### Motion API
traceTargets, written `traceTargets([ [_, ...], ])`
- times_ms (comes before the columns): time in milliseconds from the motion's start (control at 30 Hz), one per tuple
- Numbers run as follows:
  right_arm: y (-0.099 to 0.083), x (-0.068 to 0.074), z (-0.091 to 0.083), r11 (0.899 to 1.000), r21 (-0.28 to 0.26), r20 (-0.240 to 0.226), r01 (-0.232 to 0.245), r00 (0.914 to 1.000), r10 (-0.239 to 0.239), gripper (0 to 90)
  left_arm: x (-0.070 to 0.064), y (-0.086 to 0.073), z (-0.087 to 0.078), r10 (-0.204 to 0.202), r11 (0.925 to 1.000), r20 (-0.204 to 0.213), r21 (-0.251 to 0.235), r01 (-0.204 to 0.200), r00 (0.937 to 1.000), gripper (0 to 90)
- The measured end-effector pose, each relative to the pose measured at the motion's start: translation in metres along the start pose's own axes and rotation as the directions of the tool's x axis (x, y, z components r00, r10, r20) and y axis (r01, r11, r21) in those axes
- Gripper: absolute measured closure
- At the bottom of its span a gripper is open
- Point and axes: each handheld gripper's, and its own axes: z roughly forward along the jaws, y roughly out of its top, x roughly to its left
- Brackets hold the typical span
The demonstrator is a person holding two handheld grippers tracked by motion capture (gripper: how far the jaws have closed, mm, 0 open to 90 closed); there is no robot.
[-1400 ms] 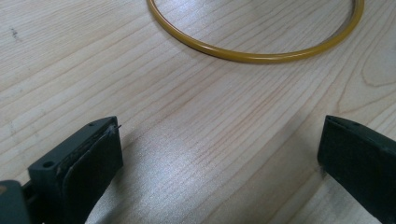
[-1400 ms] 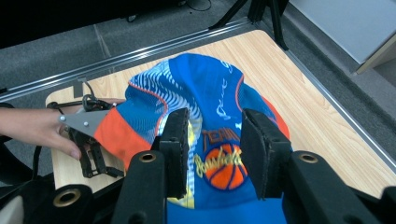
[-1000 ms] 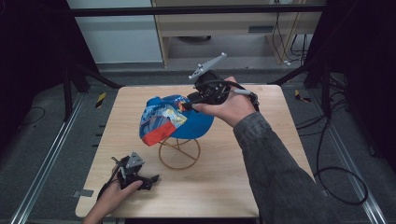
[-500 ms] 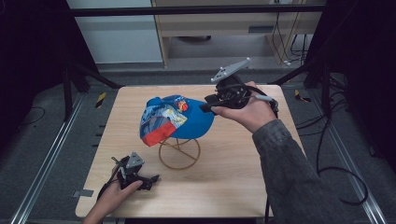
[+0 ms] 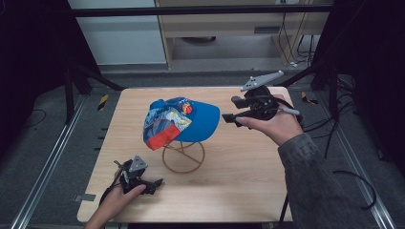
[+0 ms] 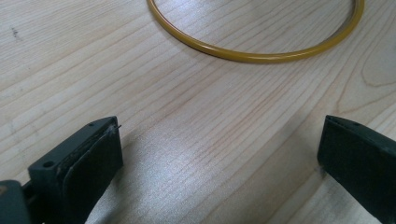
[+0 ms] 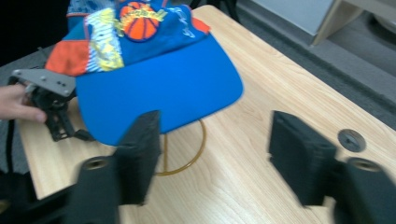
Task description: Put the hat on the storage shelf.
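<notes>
High view: blue cap on wire stand, right claw beside brim.

The cap sits on the wire stand at mid-table; the right gripper hangs just right of its brim; the left gripper rests near the front left corner.

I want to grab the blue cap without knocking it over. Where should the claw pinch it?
Probably the cap's flat brim. It sticks out thin and free over the table toward the right claw, so open jaws could slide above and below it. Come from that side, away from the gold wire stand.
</notes>
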Motion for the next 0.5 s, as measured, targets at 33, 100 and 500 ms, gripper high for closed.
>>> traceTargets([
  [33,-0.002,-0.001,-0.001,1.000,-0.005,0.014,-0.003,0.9999,0.003,23.8,0.000,0.000,0.000,0.000,1.0000,0.000,0.000,0.000,1.0000,0.0],
  [100,-0.007,-0.004,-0.001,1.000,-0.015,0.035,-0.012,0.9993,0.012,17.2,0.000,0.000,0.000,-0.003,1.0000,0.001,0.000,0.003,1.0000,0.0],
  [500,-0.045,-0.017,-0.001,0.998,-0.029,0.071,-0.061,0.9955,0.063,6.3,0.000,0.000,0.000,0.000,1.0000,0.000,0.004,0.000,1.0000,0.0],
])
